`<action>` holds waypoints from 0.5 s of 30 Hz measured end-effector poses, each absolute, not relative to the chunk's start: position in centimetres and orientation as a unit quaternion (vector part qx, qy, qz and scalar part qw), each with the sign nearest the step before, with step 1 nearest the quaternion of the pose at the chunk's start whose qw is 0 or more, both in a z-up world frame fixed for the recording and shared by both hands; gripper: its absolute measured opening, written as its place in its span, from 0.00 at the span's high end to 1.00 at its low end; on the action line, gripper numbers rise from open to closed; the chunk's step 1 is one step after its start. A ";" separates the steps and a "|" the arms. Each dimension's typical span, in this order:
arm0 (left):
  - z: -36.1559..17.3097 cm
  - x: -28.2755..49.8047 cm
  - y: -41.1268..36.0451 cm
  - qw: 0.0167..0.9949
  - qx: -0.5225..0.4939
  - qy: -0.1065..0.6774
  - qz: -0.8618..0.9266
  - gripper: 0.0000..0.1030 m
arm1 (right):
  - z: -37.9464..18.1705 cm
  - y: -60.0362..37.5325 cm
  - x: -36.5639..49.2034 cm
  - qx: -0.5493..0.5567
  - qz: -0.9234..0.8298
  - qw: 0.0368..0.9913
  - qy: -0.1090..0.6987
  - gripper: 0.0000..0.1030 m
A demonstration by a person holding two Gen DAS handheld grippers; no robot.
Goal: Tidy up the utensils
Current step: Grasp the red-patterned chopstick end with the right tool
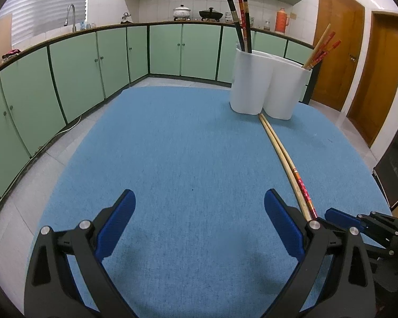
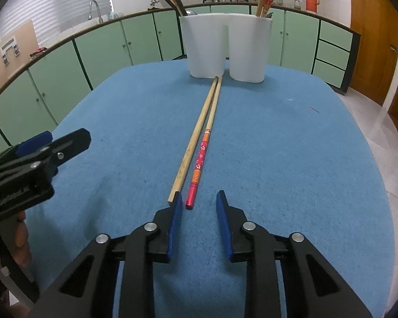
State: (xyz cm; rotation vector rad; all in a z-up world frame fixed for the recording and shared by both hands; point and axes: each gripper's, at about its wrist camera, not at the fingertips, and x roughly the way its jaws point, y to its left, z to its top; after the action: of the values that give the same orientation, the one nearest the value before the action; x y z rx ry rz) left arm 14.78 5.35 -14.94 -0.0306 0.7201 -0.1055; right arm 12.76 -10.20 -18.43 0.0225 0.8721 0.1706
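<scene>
In the left wrist view, the near ends of the plain wooden chopstick point(image 1: 284, 148) and the red-patterned chopstick point(image 1: 306, 198) pass out of sight behind the left gripper point(image 1: 199, 212), whose arm covers them. The right gripper point(image 1: 342, 218) shows only in part at the far right, so how its jaws stand cannot be told there. The lower parts of the dark chopsticks point(image 1: 240, 26) and red chopsticks point(image 1: 323, 49) are hidden inside the white holder point(image 1: 268, 87). In the right wrist view, the top edge cuts off the tips of the chopsticks standing in the holder, and the hand point(image 2: 21, 241) at the left edge is mostly covered by the gripper it holds.
</scene>
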 end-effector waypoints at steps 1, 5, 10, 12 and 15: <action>-15.0 14.8 5.3 0.934 -0.016 0.353 -0.052 0.08 | -18.4 -10.2 12.8 0.009 0.081 0.903 0.422 0.77; -15.0 14.8 5.3 0.934 -0.017 0.354 -0.053 0.08 | -18.5 -9.7 13.0 -0.005 0.072 0.903 0.423 0.87; -15.0 14.9 5.0 0.933 -0.014 0.354 -0.055 0.08 | -18.5 -10.0 12.8 -0.001 0.071 0.904 0.423 0.94; -14.9 14.9 5.0 0.933 -0.013 0.354 -0.057 0.08 | -18.4 -10.4 12.6 0.006 0.064 0.905 0.421 0.94; -14.9 14.8 4.5 0.933 -0.012 0.354 -0.062 0.08 | -18.4 -11.3 12.0 0.017 0.055 0.906 0.419 0.95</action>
State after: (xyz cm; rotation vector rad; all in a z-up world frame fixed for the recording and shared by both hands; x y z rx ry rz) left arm 14.76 4.47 -14.90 -0.0252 0.7243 -0.1271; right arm 12.04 -11.27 -18.36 0.0348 0.8653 0.1135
